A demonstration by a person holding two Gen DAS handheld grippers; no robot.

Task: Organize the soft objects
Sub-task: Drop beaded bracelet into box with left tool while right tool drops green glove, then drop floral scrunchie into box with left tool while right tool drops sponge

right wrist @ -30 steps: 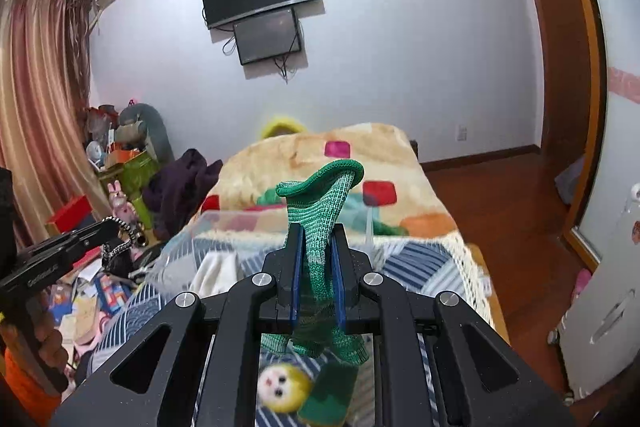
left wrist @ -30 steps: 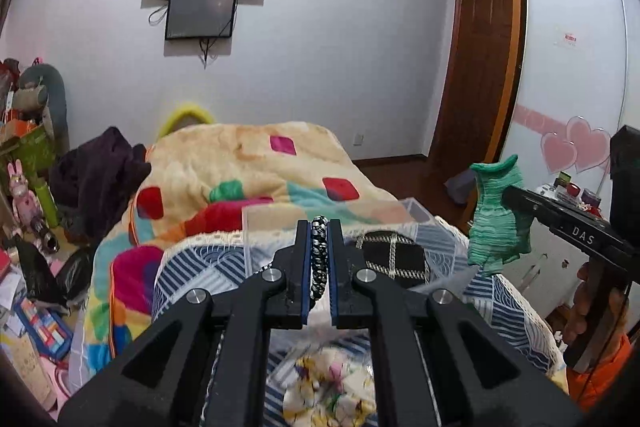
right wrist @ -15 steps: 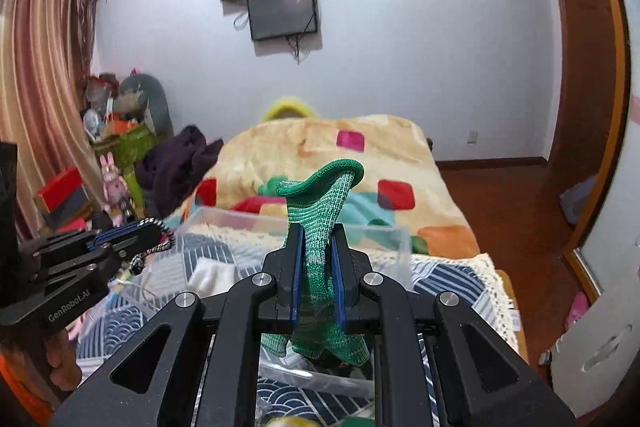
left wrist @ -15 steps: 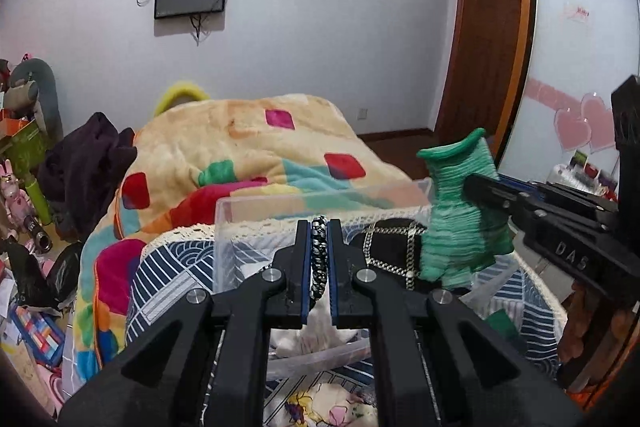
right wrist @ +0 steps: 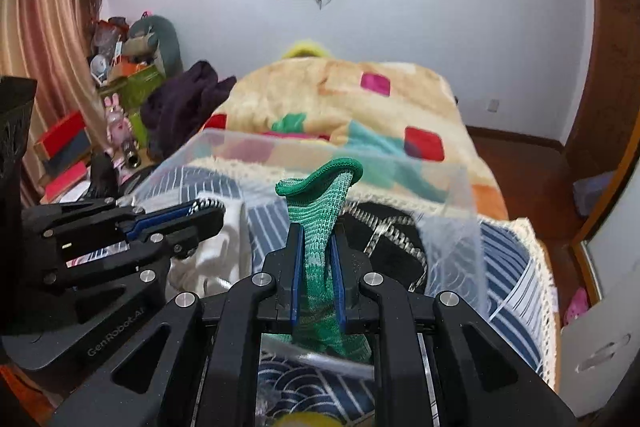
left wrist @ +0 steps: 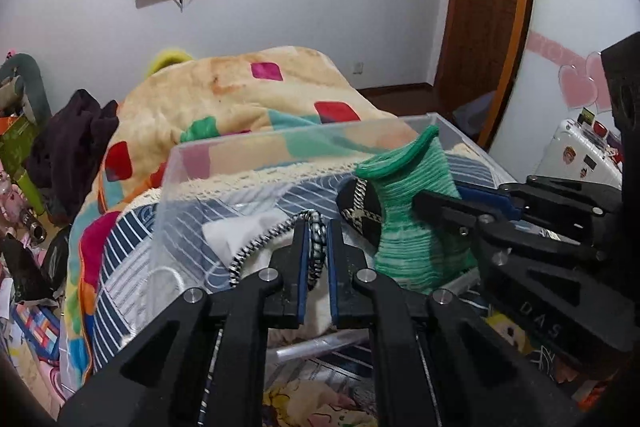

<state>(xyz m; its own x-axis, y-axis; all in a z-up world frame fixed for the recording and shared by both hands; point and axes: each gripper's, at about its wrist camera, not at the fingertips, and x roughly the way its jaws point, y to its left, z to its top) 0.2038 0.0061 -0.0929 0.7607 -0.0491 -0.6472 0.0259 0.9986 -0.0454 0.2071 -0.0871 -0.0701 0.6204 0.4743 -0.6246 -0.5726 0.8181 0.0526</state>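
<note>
My left gripper (left wrist: 317,251) is shut on a black-and-white braided cord (left wrist: 256,247) that trails to the left. It hangs over a clear plastic bin (left wrist: 280,147). My right gripper (right wrist: 316,247) is shut on a green knitted sock (right wrist: 320,211), held upright over the same bin (right wrist: 448,211). In the left wrist view the sock (left wrist: 408,211) and right gripper (left wrist: 444,211) sit just right of my left gripper. In the right wrist view the left gripper (right wrist: 200,213) is at the left. Inside the bin lie a white cloth (right wrist: 212,251) and a black chain-trimmed item (right wrist: 384,239).
The bin stands on a blue-striped cloth (right wrist: 516,267) over a bed with a patchwork blanket (left wrist: 240,95). A dark garment (left wrist: 72,147) and clutter lie to the left. A wooden door (left wrist: 480,7) stands at the right. Small soft items (left wrist: 512,331) lie in front of the bin.
Both grippers have moved forward and down toward the bin, which now looks larger and closer. The right gripper with the sock has come in close beside the left one. Both grips are unchanged.
</note>
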